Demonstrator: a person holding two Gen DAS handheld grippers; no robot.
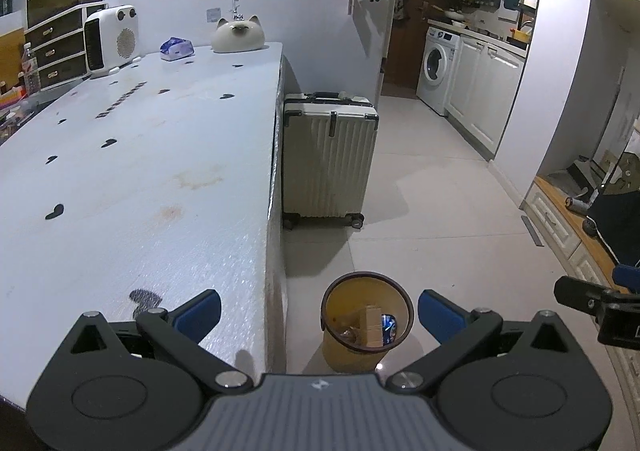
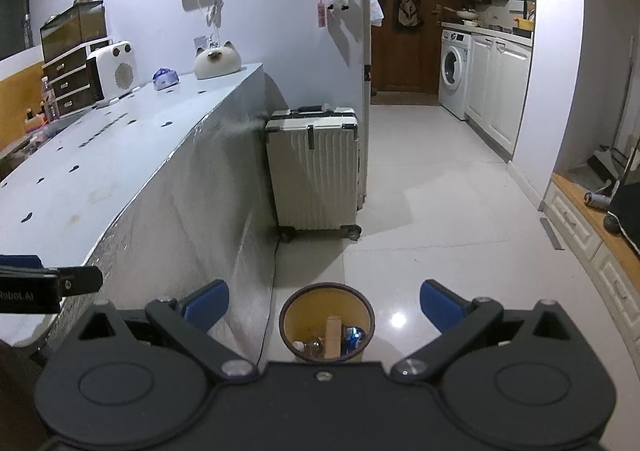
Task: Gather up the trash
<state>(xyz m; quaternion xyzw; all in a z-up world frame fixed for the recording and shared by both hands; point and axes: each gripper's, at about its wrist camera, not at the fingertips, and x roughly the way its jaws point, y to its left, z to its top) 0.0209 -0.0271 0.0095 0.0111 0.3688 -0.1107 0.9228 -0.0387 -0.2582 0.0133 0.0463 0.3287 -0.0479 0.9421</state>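
- Dim room with grey floor tiles (image 2: pixel 440 211); a long table (image 1: pixel 140 155) under a pale cover runs along the left, a suitcase (image 1: pixel 330 159) stands at its far end, and a kitchen with a washer (image 2: pixel 454 73) lies beyond.
- Bin (image 1: pixel 367 321), yellow with a dark rim, stands on the floor just beside the table's near corner, below both tools.
- Inside it lie a wooden block (image 2: pixel 333 335), a blue can (image 2: pixel 354 337) and what looks like a clear bottle (image 2: pixel 312 345); further pieces are too small to tell.
- Left gripper (image 1: pixel 320 311) hangs over the bin with its jaws spread wide and nothing between them.
- Right gripper (image 2: pixel 324 305) hovers likewise, spread and empty.
- No loose trash shows on the table's near part; a crumpled blue-white packet (image 1: pixel 177 49) at the far end may or may not count.
- Judged by look, such trash is light: the can thin and slick, easily dented, best pinched across its middle; the block stiff, best held on flat faces.
- Bin itself seems light plastic; its rim offers the surest hold.
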